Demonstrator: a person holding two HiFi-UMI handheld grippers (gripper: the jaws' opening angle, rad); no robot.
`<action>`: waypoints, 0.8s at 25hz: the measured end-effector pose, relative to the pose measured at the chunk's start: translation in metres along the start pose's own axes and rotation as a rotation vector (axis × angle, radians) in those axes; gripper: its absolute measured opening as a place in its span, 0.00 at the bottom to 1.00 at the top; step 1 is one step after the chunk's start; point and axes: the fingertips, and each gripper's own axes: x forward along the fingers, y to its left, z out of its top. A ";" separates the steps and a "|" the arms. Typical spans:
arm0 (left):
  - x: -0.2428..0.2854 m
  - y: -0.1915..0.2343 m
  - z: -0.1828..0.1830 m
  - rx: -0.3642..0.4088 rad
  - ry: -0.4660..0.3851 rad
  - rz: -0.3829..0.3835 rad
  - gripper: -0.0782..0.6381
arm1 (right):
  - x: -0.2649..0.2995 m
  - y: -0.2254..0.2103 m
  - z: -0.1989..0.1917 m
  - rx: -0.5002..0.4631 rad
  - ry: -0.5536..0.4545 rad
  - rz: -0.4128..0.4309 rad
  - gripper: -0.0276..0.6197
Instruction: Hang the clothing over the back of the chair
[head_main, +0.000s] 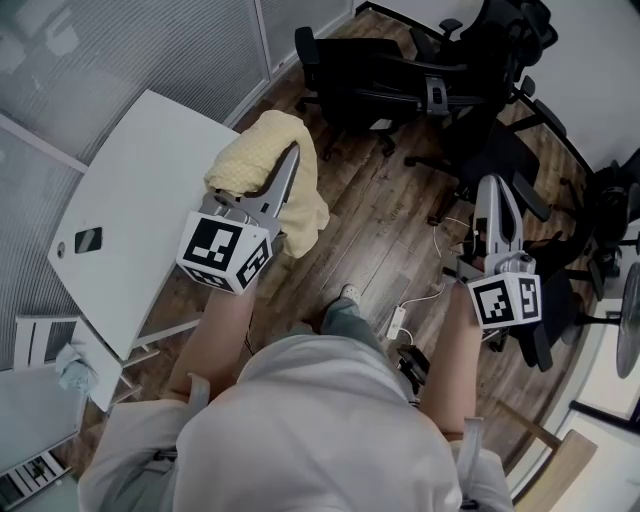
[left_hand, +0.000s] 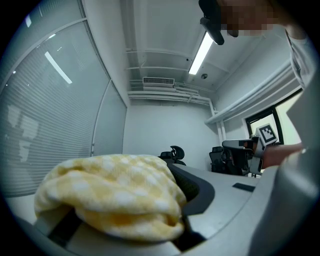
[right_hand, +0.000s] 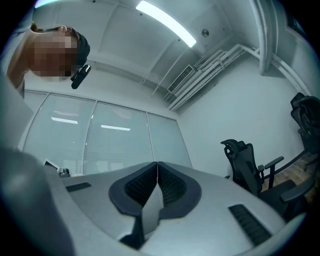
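Observation:
A pale yellow checked piece of clothing (head_main: 262, 150) is bunched over the front of my left gripper (head_main: 288, 168) and hangs down its right side. In the left gripper view the clothing (left_hand: 110, 192) fills the space at the jaws, which are shut on it, and it hides the left jaw. My right gripper (head_main: 493, 195) is held out level to the right, away from the clothing. Its jaws (right_hand: 157, 172) are shut together with nothing between them. Several black office chairs (head_main: 400, 80) stand ahead on the wooden floor, the nearest (head_main: 505, 155) just beyond the right gripper.
A white table (head_main: 140, 200) with a dark phone (head_main: 88, 240) stands at the left, beside glass walls with blinds. A white power strip (head_main: 397, 322) and cables lie on the floor near the person's foot. More chairs and a fan crowd the right edge.

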 end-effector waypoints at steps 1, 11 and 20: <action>0.006 0.000 0.000 -0.001 0.001 0.004 0.20 | 0.004 -0.005 0.000 0.002 0.000 0.004 0.08; 0.061 -0.005 0.003 -0.002 0.001 0.052 0.20 | 0.048 -0.062 0.002 0.039 0.002 0.052 0.08; 0.096 -0.006 0.001 0.004 0.000 0.112 0.20 | 0.076 -0.100 0.004 0.055 0.004 0.108 0.08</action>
